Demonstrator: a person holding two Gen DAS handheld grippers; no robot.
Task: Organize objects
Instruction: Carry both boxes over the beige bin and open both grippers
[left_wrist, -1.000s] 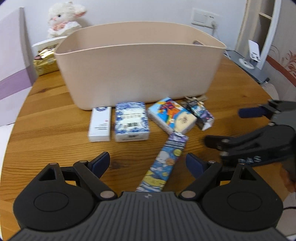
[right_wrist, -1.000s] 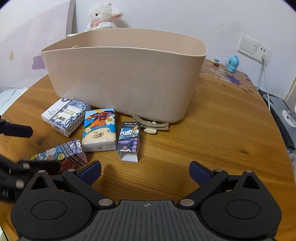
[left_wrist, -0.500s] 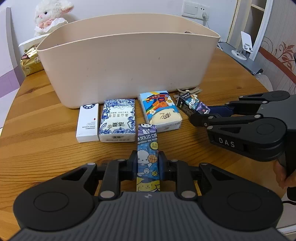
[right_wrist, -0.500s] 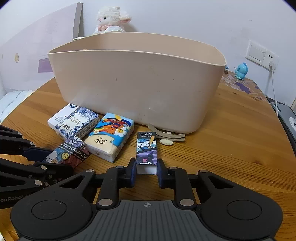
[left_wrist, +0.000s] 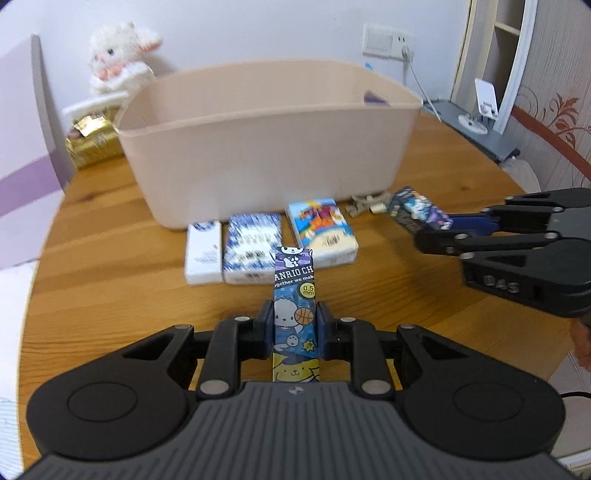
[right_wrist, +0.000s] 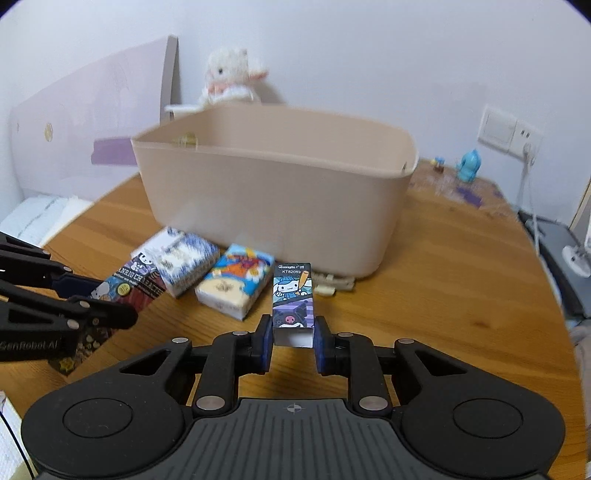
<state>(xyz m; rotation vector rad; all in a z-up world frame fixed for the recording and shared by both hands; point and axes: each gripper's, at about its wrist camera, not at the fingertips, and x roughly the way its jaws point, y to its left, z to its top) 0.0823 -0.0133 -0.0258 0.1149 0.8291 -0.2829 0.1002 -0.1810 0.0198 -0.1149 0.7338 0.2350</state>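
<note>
In the left wrist view, the left gripper (left_wrist: 294, 328) is clenched on a tall blue cartoon box (left_wrist: 294, 314), which stands lengthwise between its pads. Beyond it a white box (left_wrist: 202, 255), a blue-patterned pack (left_wrist: 252, 252) and a colourful tissue pack (left_wrist: 322, 232) lie side by side on the wooden table (left_wrist: 110, 266), just in front of the beige tub (left_wrist: 269, 155). The tub's interior is only partly visible; nothing can be made out on its floor. At right, the right gripper (left_wrist: 439, 225) grasps a small dark box (left_wrist: 419, 208).

In the right wrist view, the right gripper (right_wrist: 293, 341) is closed on the small dark box (right_wrist: 294, 302), held near the tub's front wall (right_wrist: 273, 210). Only the upper inner wall of the tub shows. At left, the left gripper (right_wrist: 110, 310) holds the tall blue cartoon box (right_wrist: 129, 284), near the blue-patterned pack (right_wrist: 184, 262) and the tissue pack (right_wrist: 236, 284).
</note>
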